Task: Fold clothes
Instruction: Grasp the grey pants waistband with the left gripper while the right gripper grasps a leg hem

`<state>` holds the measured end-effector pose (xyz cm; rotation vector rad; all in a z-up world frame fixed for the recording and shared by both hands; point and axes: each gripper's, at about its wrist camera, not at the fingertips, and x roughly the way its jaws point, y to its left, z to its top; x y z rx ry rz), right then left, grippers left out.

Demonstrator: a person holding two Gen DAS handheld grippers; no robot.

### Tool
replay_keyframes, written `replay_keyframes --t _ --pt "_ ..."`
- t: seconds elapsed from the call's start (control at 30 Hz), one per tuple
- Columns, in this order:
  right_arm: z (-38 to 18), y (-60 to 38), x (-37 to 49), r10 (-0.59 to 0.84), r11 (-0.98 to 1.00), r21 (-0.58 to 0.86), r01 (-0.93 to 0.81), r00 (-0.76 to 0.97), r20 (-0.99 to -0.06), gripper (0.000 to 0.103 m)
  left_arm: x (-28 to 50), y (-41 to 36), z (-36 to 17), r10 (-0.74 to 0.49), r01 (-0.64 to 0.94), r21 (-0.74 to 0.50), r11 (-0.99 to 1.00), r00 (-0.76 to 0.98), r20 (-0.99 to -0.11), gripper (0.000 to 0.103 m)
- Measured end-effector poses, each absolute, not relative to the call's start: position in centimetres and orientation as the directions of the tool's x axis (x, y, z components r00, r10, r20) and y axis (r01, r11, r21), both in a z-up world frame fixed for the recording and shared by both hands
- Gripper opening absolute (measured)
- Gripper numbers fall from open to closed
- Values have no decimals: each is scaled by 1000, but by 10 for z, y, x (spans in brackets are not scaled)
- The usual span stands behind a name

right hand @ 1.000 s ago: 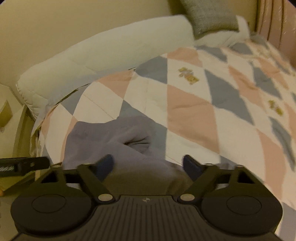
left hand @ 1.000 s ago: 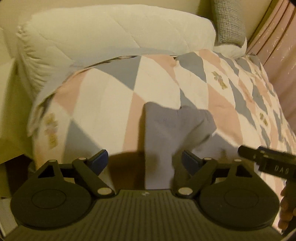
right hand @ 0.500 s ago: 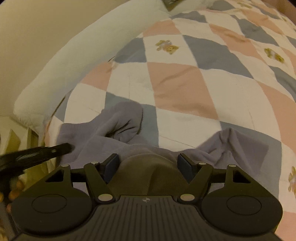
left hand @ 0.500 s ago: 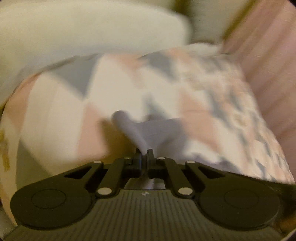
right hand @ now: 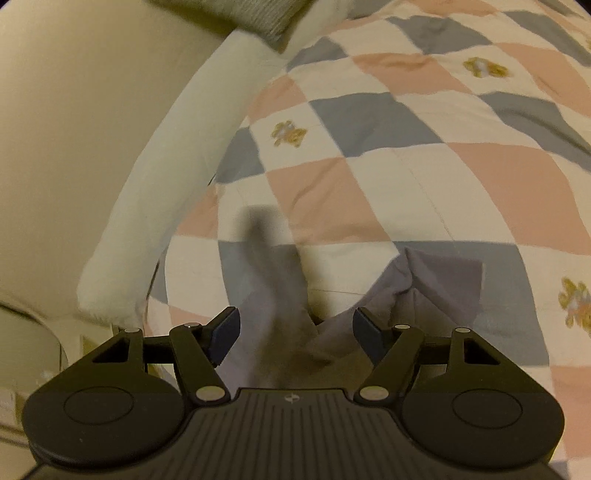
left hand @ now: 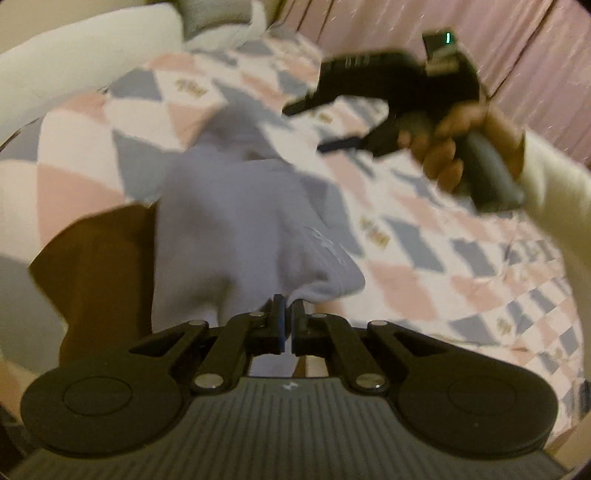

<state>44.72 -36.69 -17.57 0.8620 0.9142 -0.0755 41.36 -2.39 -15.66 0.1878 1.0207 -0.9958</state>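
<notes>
The soft lavender-grey knit garment (left hand: pixel 236 221) lies rumpled on the quilted bedspread of pink, grey-blue and cream diamonds (left hand: pixel 424 266), near the spread's edge closest to the cameras. In the left wrist view one gathered fold of the garment is pinched between the black two-finger left gripper (left hand: pixel 287 325), whose jaws are pressed together on the cloth, and the fabric rises from the bedspread toward that pinch. Only this view shows the black right gripper (left hand: pixel 332 125) from outside, blurred, hovering above the garment's far side and held by a hand (left hand: pixel 454 147) in a cream sleeve (left hand: pixel 557 206); pink curtains (left hand: pixel 517 55) hang beyond the bedspread. The right wrist view alone shows the right gripper's (right hand: pixel 295 332) jaws spread wide with nothing between them, poised over the garment (right hand: pixel 424 291), with a raised strip of the cloth blurred in front of it. That view also shows the small teddy-bear prints (right hand: pixel 290 133) on the bedspread (right hand: pixel 424 184) sharply, and a long white padded bolster (right hand: pixel 177 184) along the spread's left edge, with a cream wall (right hand: pixel 74 129) behind. A grey woven cushion (left hand: pixel 214 14) sits at the bedspread's far end.
</notes>
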Motion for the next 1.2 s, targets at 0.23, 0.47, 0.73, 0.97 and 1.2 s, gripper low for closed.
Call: replay_keyframes --t 0.23,0.47,0.73,0.97,1.2 --pt "-202 -376 497 296 674 575 463 544 -785 78 414 -18 -158 -591 733 -277 621 205 -780 0" --pt "-265 -409 509 365 476 641 602 528 -767 75 427 -15 -166 -569 715 -271 645 212 -795 0" --pt "-313 -410 524 442 403 682 611 522 -729 53 435 -14 -173 -556 704 -268 658 214 -803 1" --pt "-313 -396 516 490 390 719 576 531 -691 10 399 -31 -165 -548 850 -43 525 299 -781 12" --pt "-303 -395 511 492 408 721 561 530 -691 10 347 -54 -180 -554 914 304 269 405 -727 42"
